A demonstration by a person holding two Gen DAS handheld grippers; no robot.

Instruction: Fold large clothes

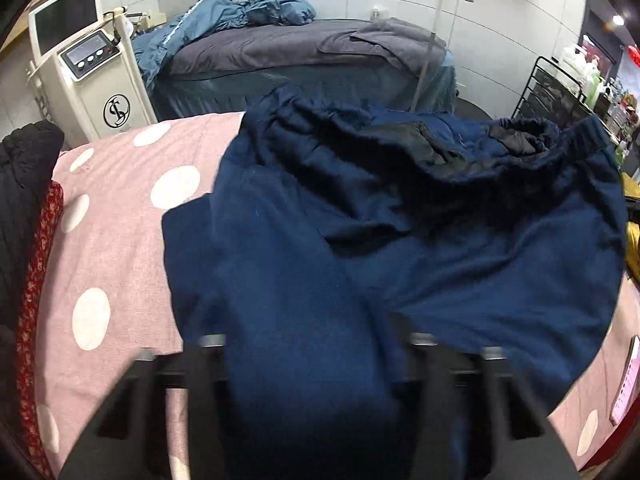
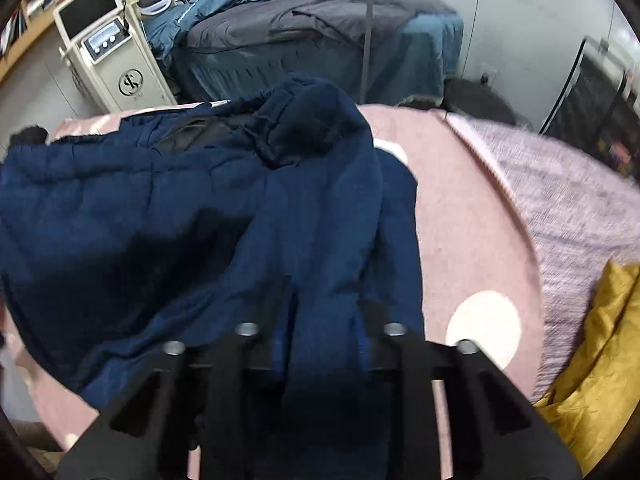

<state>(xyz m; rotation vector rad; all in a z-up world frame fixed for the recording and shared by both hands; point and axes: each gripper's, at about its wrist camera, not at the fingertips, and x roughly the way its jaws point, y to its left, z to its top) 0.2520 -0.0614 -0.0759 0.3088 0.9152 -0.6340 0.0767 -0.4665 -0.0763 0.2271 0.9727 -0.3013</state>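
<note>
Navy blue trousers (image 1: 400, 240) with an elastic waistband (image 1: 560, 136) lie on the pink polka-dot bedcover (image 1: 112, 216). The waistband is at the far end, and the legs run toward me. My left gripper (image 1: 312, 344) is shut on a trouser leg, with cloth draped between and over its fingers. In the right wrist view the same trousers (image 2: 200, 220) fill the left and middle. My right gripper (image 2: 324, 320) is shut on the other leg, with cloth bunched between its fingers (image 2: 376, 320).
A black garment (image 1: 24, 168) and red patterned cloth (image 1: 36, 280) lie at the left edge. A yellow cloth (image 2: 600, 360) and lilac blanket (image 2: 560, 200) lie at the right. Behind stand a treatment bed (image 1: 300, 56), a white machine (image 1: 92, 76) and a black rack (image 1: 552, 88).
</note>
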